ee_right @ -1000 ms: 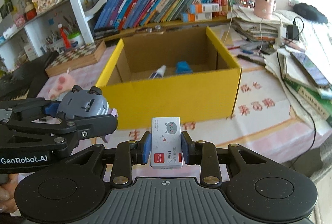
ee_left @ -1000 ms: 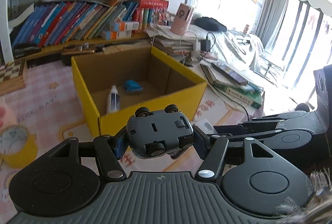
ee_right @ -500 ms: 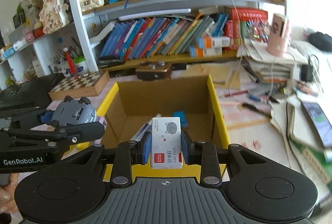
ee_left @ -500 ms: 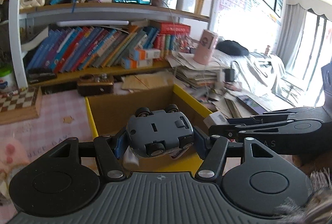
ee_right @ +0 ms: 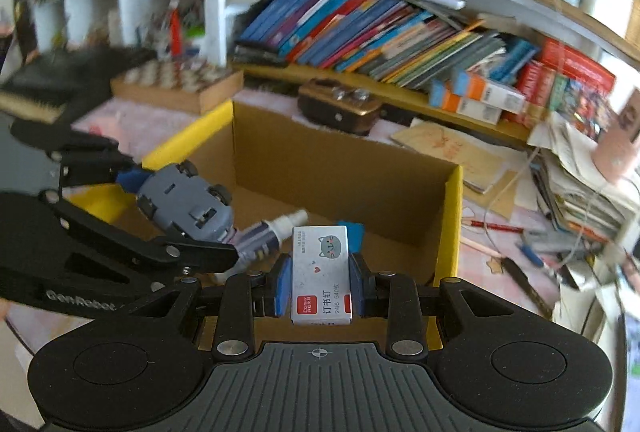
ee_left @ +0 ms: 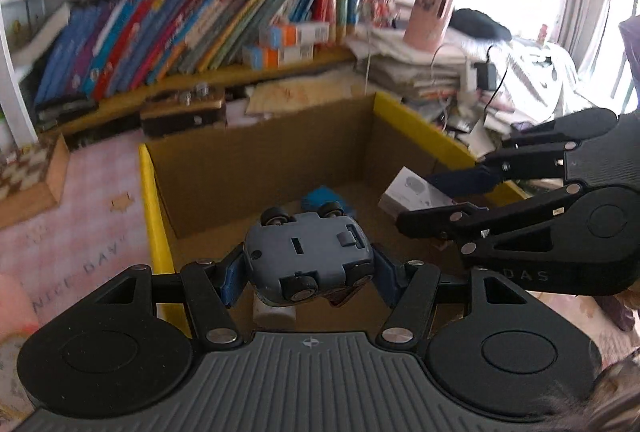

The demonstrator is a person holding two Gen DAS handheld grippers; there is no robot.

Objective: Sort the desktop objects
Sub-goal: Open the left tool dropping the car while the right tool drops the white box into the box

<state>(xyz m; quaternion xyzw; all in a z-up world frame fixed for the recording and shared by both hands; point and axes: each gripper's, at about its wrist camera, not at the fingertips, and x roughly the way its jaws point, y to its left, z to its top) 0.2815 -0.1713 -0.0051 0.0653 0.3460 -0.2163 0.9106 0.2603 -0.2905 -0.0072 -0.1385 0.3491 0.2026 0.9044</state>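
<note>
My left gripper [ee_left: 306, 268] is shut on a grey toy car [ee_left: 306, 258], held belly up over the open yellow cardboard box [ee_left: 150, 216]. The same car [ee_right: 186, 202] shows at the left of the right wrist view. My right gripper [ee_right: 320, 288] is shut on a small white box of staples [ee_right: 320, 272], also above the yellow cardboard box [ee_right: 450, 232]; that staple box [ee_left: 410, 194] appears at the right in the left wrist view. On the box floor lie a white spray bottle [ee_right: 276, 228] and a blue object [ee_left: 320, 198].
A bookshelf [ee_left: 200, 28] full of leaning books runs behind the box. A brown case [ee_right: 340, 108] and a chessboard [ee_right: 176, 84] sit on the pink tablecloth. Stacks of paper, cables and a pink cup [ee_left: 428, 16] crowd the right side.
Both grippers have moved forward from in front of the box to above its opening, each keeping its object. The right gripper has rolled, so its view now tilts.
</note>
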